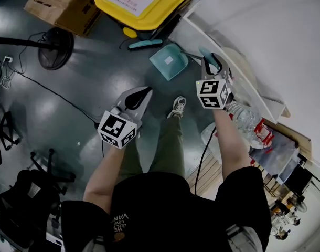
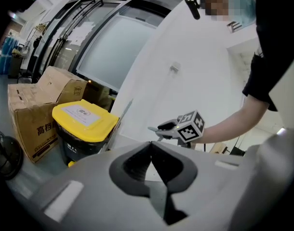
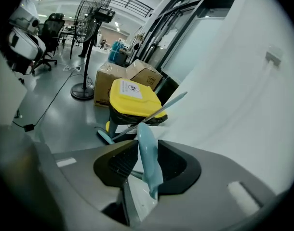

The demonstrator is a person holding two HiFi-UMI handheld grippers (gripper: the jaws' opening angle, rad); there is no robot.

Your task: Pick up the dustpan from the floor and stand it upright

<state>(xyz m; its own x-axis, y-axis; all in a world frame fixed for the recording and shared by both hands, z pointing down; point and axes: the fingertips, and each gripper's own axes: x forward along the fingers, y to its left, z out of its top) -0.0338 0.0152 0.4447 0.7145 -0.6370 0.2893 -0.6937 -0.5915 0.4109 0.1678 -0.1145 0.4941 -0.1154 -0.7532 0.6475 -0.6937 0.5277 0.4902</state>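
Note:
The teal dustpan (image 1: 169, 61) hangs low over the dark floor beside the white wall, its pan facing the head view. Its handle (image 1: 206, 53) runs up into my right gripper (image 1: 212, 62). In the right gripper view that teal handle (image 3: 149, 162) stands between the two pads of the right gripper (image 3: 148, 150), which is shut on it. My left gripper (image 1: 141, 95) hovers over the floor to the left, apart from the dustpan. The left gripper (image 2: 151, 146) is shut with nothing in it, and its view shows the right gripper (image 2: 161, 127) ahead.
A yellow-lidded bin (image 1: 141, 1) stands behind the dustpan, with cardboard boxes (image 1: 60, 4) to its left. A teal brush (image 1: 145, 44) lies on the floor by the bin. A fan base (image 1: 55, 47) and cable sit at the left. A water bottle (image 1: 244, 117) lies on the right.

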